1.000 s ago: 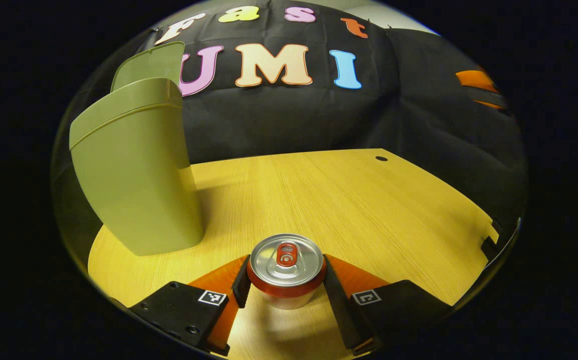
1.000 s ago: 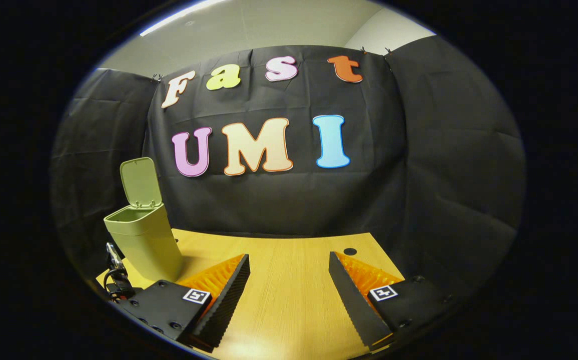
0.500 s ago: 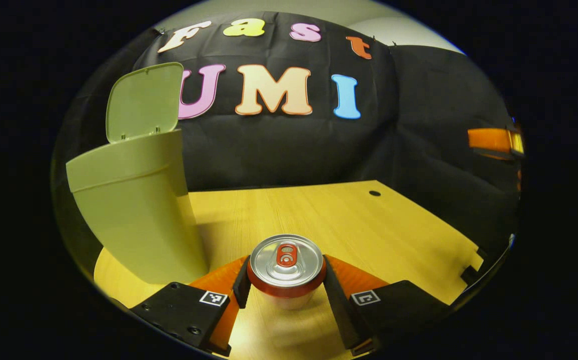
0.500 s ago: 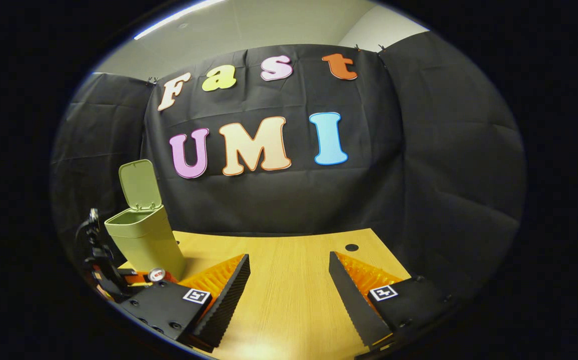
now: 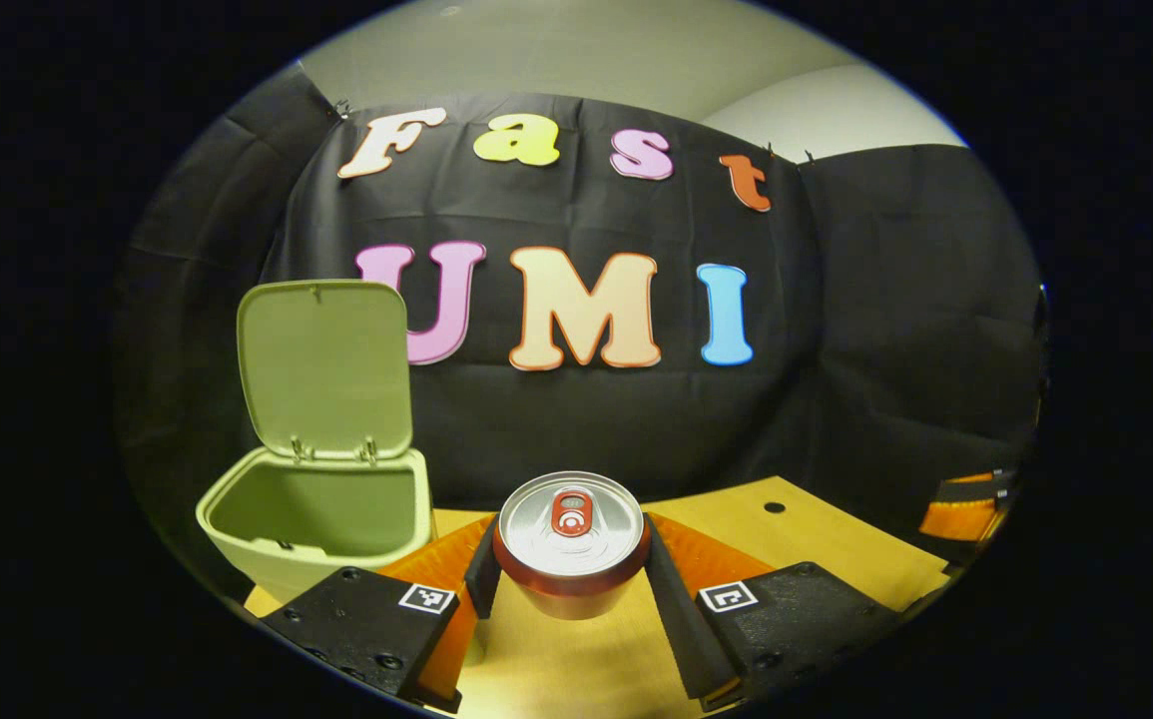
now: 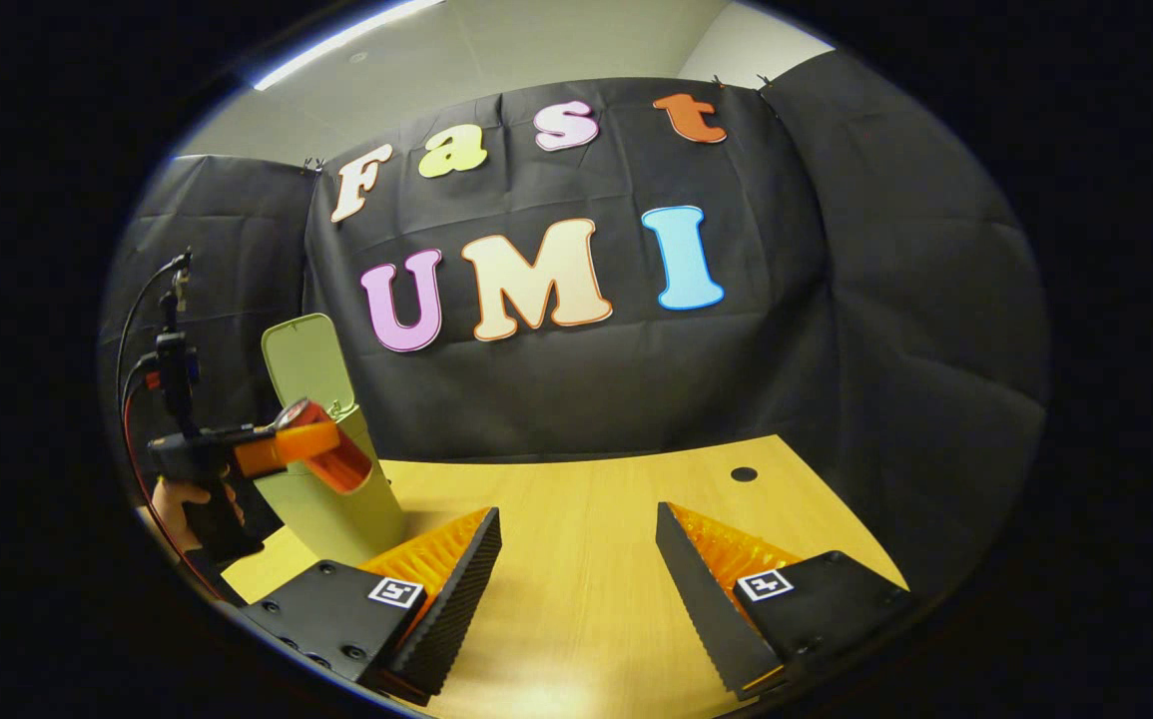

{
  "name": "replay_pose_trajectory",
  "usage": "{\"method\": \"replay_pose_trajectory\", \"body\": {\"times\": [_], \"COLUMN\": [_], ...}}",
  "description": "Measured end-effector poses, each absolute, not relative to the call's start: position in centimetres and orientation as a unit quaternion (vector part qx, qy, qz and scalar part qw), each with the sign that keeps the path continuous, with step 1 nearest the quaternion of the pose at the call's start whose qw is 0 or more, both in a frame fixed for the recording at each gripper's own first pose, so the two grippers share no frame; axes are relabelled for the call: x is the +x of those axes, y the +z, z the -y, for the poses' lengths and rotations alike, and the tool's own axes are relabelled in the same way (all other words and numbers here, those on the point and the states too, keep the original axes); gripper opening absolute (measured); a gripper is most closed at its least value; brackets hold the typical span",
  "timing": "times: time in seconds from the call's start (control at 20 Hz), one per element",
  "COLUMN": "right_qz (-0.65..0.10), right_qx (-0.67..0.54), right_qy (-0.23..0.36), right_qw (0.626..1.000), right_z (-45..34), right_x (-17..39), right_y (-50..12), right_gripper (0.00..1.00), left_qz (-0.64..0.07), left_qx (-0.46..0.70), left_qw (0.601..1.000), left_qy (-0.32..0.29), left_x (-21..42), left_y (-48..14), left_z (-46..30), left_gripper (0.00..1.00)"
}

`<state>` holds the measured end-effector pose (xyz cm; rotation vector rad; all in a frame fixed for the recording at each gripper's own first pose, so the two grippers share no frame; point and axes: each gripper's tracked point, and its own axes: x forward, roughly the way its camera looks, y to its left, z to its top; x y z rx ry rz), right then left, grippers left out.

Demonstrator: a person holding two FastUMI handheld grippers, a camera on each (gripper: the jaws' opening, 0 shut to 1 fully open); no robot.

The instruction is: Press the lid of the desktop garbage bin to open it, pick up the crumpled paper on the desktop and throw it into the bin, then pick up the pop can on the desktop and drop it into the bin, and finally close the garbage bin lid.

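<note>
Left gripper [image 5: 570, 589] pinches the pop can [image 5: 571, 544] between both fingers, holding it clear of the wooden desktop [image 5: 836, 549], beside the green bin [image 5: 321, 519], whose lid [image 5: 326, 367] stands upright. Inside, the bin's wall shows; the bottom is hidden. Right gripper [image 6: 576, 569] hangs spread over bare desktop; its view catches a hand [image 6: 182, 496] carrying the can tilted before the bin. No label is legible.
</note>
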<state>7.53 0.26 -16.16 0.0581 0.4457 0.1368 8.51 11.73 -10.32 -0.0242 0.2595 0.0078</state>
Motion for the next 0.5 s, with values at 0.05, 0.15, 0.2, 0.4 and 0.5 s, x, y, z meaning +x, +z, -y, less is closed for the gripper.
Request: {"method": "replay_pose_trajectory", "body": {"times": [0.05, 0.15, 0.2, 0.4, 0.5], "right_qz": [-0.222, -0.226, -0.228, -0.232, -0.237], "right_qx": [0.029, 0.032, 0.035, 0.039, 0.042], "right_qy": [0.069, 0.070, 0.069, 0.058, 0.054], "right_qw": [0.972, 0.971, 0.971, 0.970, 0.969], "right_z": [-0.5, -1.0, -1.1, -0.6, -0.5], "right_x": [7.7, 8.1, 8.4, 8.5, 8.7], "right_y": [-16.3, -17.3, -17.5, -18.0, -18.3], "right_gripper": [0.98, 0.98, 0.98, 0.94, 0.98], "left_qz": [-0.116, -0.105, -0.104, -0.093, -0.089], "left_qx": [-0.004, 0.017, 0.026, 0.014, 0.017], "left_qw": [0.993, 0.994, 0.993, 0.993, 0.992], "left_qy": [0.013, 0.033, 0.046, 0.075, 0.089], "left_x": [9.0, 9.6, 9.7, 9.8, 10.0], "left_y": [-9.3, -8.4, -8.1, -7.2, -7.1], "left_z": [-12.8, -15.1, -16.2, -18.7, -20.5], "left_gripper": [0.73, 0.74, 0.73, 0.74, 0.72]}}
